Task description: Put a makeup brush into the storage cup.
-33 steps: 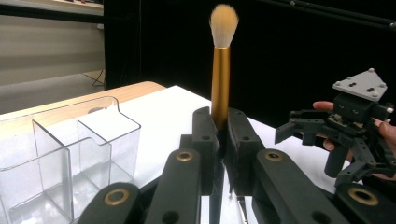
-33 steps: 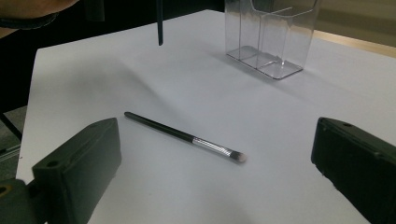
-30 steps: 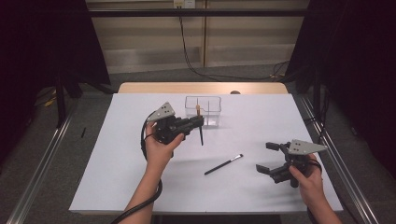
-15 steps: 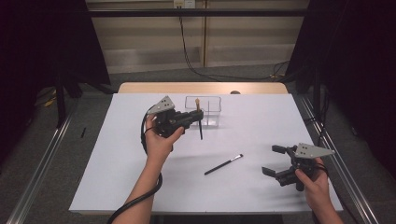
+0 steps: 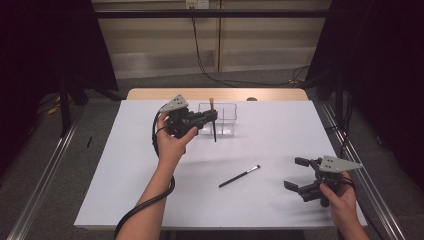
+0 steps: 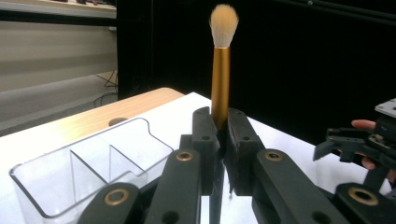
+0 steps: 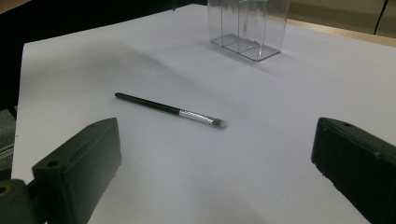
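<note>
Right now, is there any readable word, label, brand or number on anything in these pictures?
None. The gold-handled fluffy brush, the thin black brush with silver ferrule, the clear plastic divided organiser and the white table sheet carry no visible text.

- The table [image 5: 280,94] has a light wooden top, showing as a bare strip along its twelve o'clock edge.
- A white sheet [image 5: 280,135] covers the rest of the top, out to the other edges.
- A clear plastic organiser [image 5: 227,122] with open compartments stands on the sheet toward twelve o'clock.
- A thin black makeup brush [image 5: 239,176] with a silver ferrule lies flat near the centre, its bristle end pointing toward two o'clock, well apart from the organiser.
</note>
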A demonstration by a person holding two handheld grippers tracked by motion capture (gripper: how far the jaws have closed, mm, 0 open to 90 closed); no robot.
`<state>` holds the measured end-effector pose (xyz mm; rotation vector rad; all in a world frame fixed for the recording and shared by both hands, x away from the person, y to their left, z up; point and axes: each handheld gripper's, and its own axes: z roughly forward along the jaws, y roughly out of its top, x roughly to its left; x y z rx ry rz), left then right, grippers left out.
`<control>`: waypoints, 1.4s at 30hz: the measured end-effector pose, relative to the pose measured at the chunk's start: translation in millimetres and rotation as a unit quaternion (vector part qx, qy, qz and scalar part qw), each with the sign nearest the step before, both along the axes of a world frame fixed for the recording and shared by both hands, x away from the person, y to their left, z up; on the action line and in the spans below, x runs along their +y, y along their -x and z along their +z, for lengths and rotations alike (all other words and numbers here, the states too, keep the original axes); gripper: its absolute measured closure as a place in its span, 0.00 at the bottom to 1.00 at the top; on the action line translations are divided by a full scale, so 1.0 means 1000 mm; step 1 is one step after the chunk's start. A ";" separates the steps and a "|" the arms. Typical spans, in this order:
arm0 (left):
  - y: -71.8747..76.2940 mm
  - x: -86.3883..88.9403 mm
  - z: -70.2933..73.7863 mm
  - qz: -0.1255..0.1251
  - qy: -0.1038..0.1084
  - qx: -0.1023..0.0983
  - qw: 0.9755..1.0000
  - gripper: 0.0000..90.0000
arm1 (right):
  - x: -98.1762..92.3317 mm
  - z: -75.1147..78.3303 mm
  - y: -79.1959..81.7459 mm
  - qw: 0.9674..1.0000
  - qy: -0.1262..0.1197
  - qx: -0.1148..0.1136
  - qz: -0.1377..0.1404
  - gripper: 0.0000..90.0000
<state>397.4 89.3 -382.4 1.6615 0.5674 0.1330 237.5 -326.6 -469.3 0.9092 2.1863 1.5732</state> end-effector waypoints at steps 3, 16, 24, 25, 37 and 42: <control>-0.005 0.000 0.001 0.004 0.001 0.001 1.000 0.93 | -0.001 -0.001 0.001 1.000 0.000 0.001 0.000 0.01; -0.019 0.000 0.014 0.020 -0.010 -0.009 1.000 0.93 | -0.003 -0.002 0.004 1.000 -0.001 0.001 -0.001 0.01; -0.029 0.005 0.022 0.035 -0.014 -0.017 0.999 0.93 | -0.003 -0.002 0.003 1.000 -0.002 0.002 0.000 0.01; -0.029 0.005 0.023 0.036 -0.014 -0.017 0.999 0.93 | -0.003 -0.002 0.002 1.000 -0.004 0.001 0.001 0.01; -0.041 0.007 0.030 0.052 -0.014 -0.025 0.998 0.93 | -0.001 -0.002 0.002 1.000 -0.002 0.001 0.007 0.01; -0.045 0.005 0.032 0.056 -0.015 -0.027 0.998 0.93 | -0.002 -0.002 0.002 1.000 -0.004 0.000 0.007 0.01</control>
